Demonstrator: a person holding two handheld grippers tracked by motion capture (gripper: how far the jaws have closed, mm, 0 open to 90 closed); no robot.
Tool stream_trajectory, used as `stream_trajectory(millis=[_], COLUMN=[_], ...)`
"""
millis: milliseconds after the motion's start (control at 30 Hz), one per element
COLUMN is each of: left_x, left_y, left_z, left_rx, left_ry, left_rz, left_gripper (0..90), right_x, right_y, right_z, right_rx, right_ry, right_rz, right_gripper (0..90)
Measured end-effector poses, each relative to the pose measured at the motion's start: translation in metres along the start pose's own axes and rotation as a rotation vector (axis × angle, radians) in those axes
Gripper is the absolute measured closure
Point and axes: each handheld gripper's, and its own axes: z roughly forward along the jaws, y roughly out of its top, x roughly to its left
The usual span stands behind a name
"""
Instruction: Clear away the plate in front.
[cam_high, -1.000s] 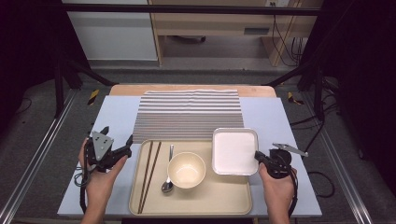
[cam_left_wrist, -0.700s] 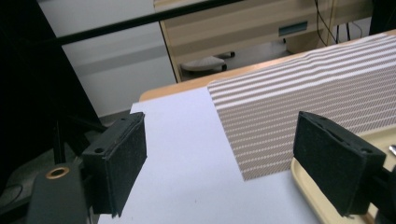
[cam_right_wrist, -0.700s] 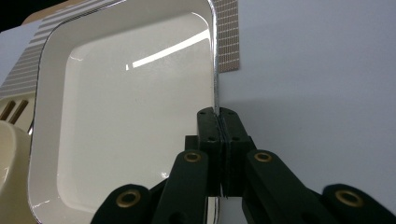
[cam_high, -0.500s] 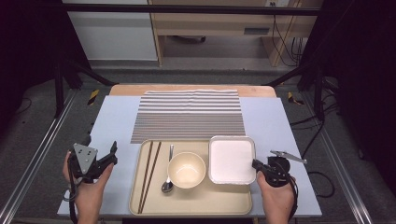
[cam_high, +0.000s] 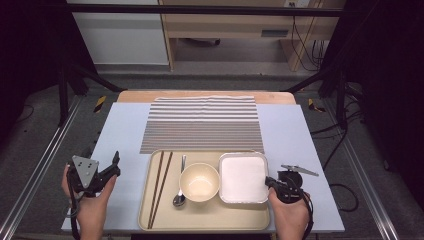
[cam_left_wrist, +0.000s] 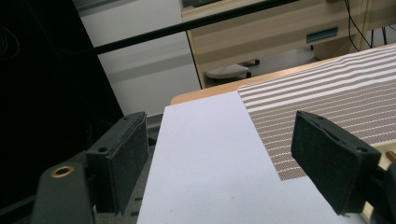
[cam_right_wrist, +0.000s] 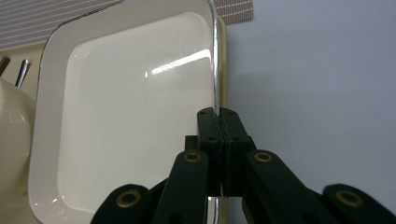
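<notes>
Square dish (cam_high: 244, 177) lies flat, rim pinched by right hand-held gripper (cam_high: 270, 182).

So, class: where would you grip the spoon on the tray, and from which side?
Grip the spoon by its thin handle, coming straight down from above. The handle lies flat between the chopsticks and the bowl, so fingers should straddle it sideways; the bowl crowds the scoop end.

Place: a lab or test room set up for recording.
Frame: black metal struts (cam_high: 67, 75) stand around the table (cam_high: 295, 140), with a bar (cam_high: 200, 9) across the top.
Floor: grey, with rails (cam_high: 37, 165) along both sides and yellow-black tape marks (cam_high: 100, 103).
Wiring: loose cables (cam_high: 302, 35) hang by a wooden desk (cam_high: 240, 25) behind.
Staging: tray (cam_high: 210, 220) and striped mat (cam_high: 202, 125) laid out neatly.
</notes>
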Motion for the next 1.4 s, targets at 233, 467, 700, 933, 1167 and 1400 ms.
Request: stream_trajectory(millis=[233, 467, 700, 933, 1167, 1400], left_x=[-0.002, -0.006, -0.005, -0.007, -0.008, -0.009], left_y=[0.001, 0.0, 0.0, 0.0, 0.0, -0.001], left_z=[-0.001, 0.001, 0.001, 0.002, 0.002, 0.003], left_rx=[0.002, 0.008, 0.007, 0.009, 0.008, 0.012], left_ry=[0.004, -0.002, -0.002, -0.004, -0.005, -0.006], left_rz=[0.014, 0.026, 0.023, 0.029, 0.033, 0.036], left_gripper=[19.0, 19.1, 19.2, 19.3, 19.4, 19.5], right_x=[0.0, 0.001, 0.002, 0.003, 0.003, 0.0], right_y=[-0.007, -0.009, -0.013, -0.015, -0.019, -0.024], right_z=[-0.001, 0.004, 0.007, 0.005, 0.002, 0.008], right_rx=[0.025, 0.053, 0.08, 0.08, 0.079, 0.102], right_ry=[0.004, 0.002, 0.002, -0.001, -0.004, 0.005], right_rz=[-0.002, -0.001, 0.009, 0.016, -0.005, 0.003], right_gripper=[89.3, 89.0, 89.0, 88.7, 88.0, 87.3])
